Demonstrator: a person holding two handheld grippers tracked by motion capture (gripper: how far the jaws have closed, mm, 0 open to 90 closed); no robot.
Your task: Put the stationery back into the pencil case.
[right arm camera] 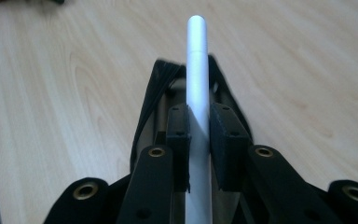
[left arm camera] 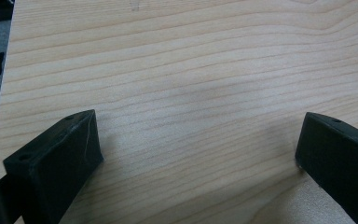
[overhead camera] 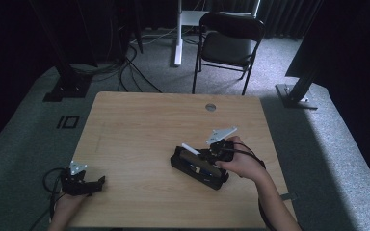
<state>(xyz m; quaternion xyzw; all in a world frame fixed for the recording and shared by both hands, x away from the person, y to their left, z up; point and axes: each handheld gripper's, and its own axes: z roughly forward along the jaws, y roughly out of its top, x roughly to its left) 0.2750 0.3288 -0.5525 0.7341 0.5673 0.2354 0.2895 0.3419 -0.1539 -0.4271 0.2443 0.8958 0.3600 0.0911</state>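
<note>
A white pen [overhead camera: 191, 148] [right arm camera: 197, 56] is clamped between the pads of my right gripper [overhead camera: 205, 153] [right arm camera: 199, 136], which is shut on it. The pen points away from the camera, just above an open black pencil case [overhead camera: 197, 169] [right arm camera: 156, 88] lying right of the table's middle. In the high view a hand holds this gripper at the case's right end. My left gripper [overhead camera: 98, 183] [left arm camera: 200, 140] rests near the table's front left corner. Its jaws stand wide apart over bare wood, with nothing between the fingers [left arm camera: 56, 158].
The wooden table [overhead camera: 139, 134] has a round cable grommet [overhead camera: 210, 107] near its far edge. Beyond it stand a black folding chair [overhead camera: 229, 41] and a white desk leg [overhead camera: 177, 33]. Cables and dark stand bases lie on the grey carpet.
</note>
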